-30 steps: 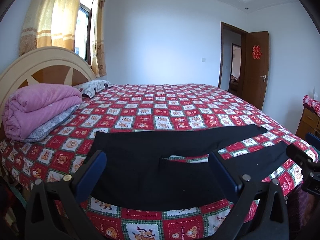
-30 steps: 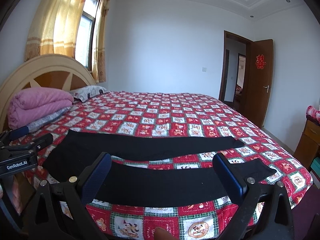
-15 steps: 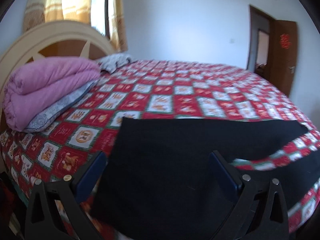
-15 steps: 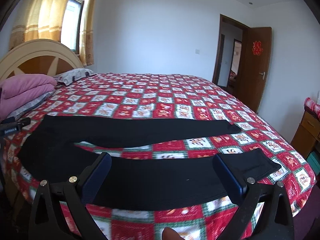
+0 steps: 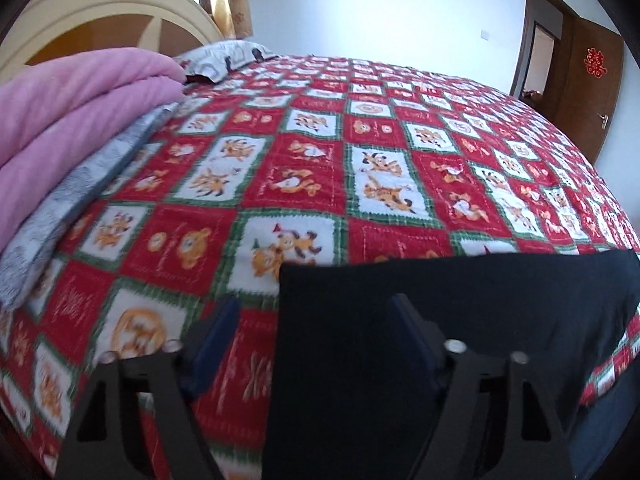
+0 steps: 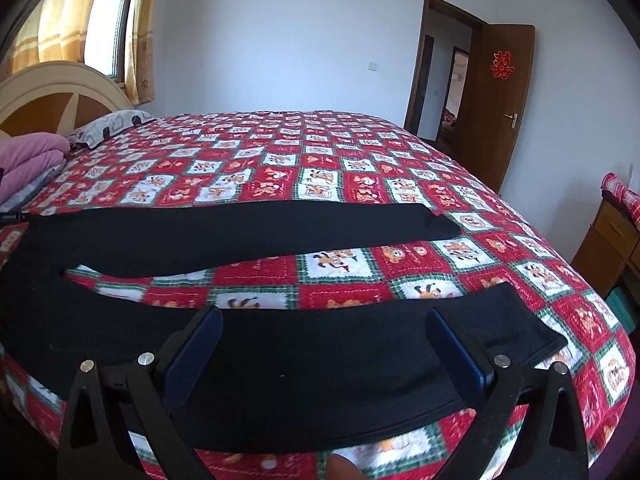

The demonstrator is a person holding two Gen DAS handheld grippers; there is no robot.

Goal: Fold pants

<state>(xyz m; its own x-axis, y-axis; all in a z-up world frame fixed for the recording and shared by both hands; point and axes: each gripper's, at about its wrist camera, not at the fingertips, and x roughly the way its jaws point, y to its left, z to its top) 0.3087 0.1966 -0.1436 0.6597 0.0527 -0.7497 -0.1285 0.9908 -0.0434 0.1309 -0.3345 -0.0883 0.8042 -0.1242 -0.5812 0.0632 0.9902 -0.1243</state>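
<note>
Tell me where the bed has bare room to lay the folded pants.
Free: the wide stretch of quilt beyond the far leg of the pants, toward the door side. A narrow strip lies between the two legs. Crowded: the headboard end, with the pink blanket and pillow.

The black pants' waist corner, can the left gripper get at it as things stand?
Probably yes. The left gripper straddles the black pants at their waist corner, jaws closing with the edge between them. Nothing lies on that corner; the pink blanket sits well aside.
</note>
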